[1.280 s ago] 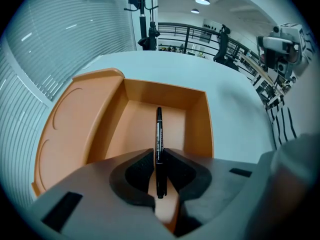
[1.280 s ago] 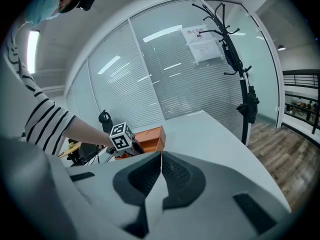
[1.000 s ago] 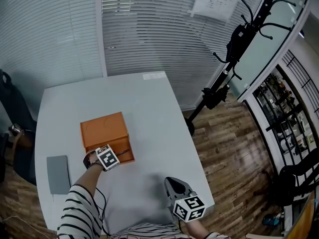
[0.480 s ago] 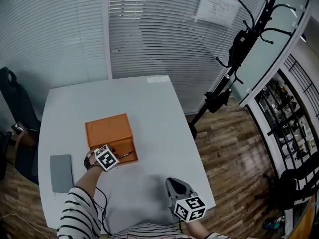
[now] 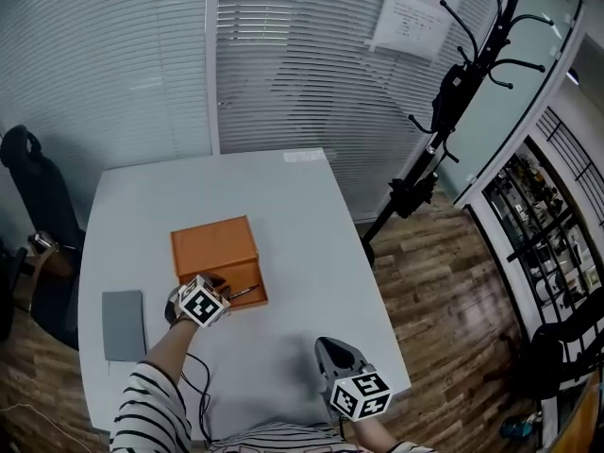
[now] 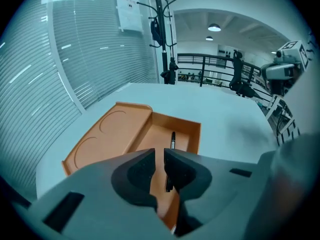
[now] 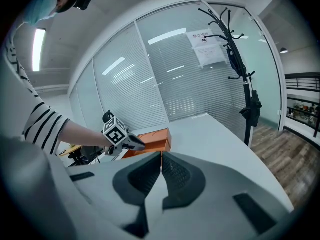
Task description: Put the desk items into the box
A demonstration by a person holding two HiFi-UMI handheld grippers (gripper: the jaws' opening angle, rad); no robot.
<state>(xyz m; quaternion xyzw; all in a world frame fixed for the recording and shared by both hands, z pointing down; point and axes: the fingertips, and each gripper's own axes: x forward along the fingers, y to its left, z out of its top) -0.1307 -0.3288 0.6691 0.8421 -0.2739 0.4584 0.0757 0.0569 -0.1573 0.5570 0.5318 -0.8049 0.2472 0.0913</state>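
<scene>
One pen (image 6: 173, 143) is seen lying inside the single orange box (image 6: 193, 132) on the desk (image 5: 283, 206), above which the fingers of the left gripper (image 6: 159, 158) are held narrowly apart, empty, while those of the right gripper (image 7: 161, 167) are pressed together.

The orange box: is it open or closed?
Open. The orange box shows its inner floor, where a black pen lies. Its lid lies flat beside that compartment.

No wording can be read. A white paper sheet (image 5: 412, 19) high at far right bears printed lines too small to make out; a pale label (image 5: 302, 157) at the table's (image 5: 311, 234) far edge likewise. Cubes on the left gripper (image 5: 225, 293) and right gripper (image 5: 332, 347) carry black-and-white square codes.
</scene>
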